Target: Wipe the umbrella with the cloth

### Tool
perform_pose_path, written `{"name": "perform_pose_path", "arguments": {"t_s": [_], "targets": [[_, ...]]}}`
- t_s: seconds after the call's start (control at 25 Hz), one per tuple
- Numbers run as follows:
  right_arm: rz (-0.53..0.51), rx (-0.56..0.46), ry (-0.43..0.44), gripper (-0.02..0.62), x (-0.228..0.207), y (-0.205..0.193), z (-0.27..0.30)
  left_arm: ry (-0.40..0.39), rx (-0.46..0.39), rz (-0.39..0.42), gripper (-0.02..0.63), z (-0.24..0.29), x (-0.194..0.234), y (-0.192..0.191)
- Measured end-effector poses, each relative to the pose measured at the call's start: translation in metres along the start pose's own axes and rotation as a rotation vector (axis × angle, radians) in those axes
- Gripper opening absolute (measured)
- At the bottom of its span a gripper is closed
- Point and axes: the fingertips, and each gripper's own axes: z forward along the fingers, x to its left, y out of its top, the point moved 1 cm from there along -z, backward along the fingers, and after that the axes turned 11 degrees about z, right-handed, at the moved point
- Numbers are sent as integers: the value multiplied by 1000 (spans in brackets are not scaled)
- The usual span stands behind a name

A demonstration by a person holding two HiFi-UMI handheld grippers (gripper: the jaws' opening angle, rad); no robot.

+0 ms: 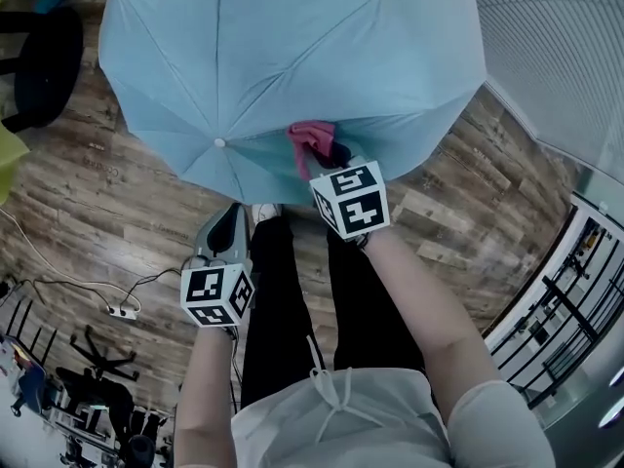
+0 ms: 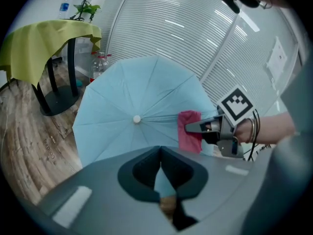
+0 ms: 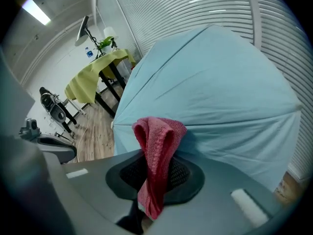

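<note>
The umbrella [image 1: 292, 57] is light blue and fully open. Its canopy is turned up toward the person, above a wooden floor, with the white tip [image 1: 219, 142] near the lower rim. The near rim sits between the closed jaws of the left gripper [image 2: 159, 153]. The cloth [image 3: 159, 141] is pink-red and folded, clamped in the right gripper [image 3: 155, 180], and it touches the canopy near that rim.

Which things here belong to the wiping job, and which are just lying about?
In the job: umbrella, pink cloth in the right tongs, left tongs on the umbrella's edge.
Lying about: yellow-covered table, bottle, power strip.
</note>
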Motion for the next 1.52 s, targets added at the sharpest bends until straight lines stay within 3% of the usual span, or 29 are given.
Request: {"name": "perform_pose_path", "arguments": {"t_s": [0.6,0.96,1.24,1.52], "targets": [[-37,-129,-31,64,-119,18,-78,-31,-36,-1,6,49,-109,46],[6,-153,-62,64,-201,16,-116,-66,-23,24,6,90,-182,67],[117,-151,-80,64,-279,20,-117,-90,-3,48,6,129,-231,79],[110,-131,-53,64,-326,21,-100,-51,12,55,6,154,-248,83]]}}
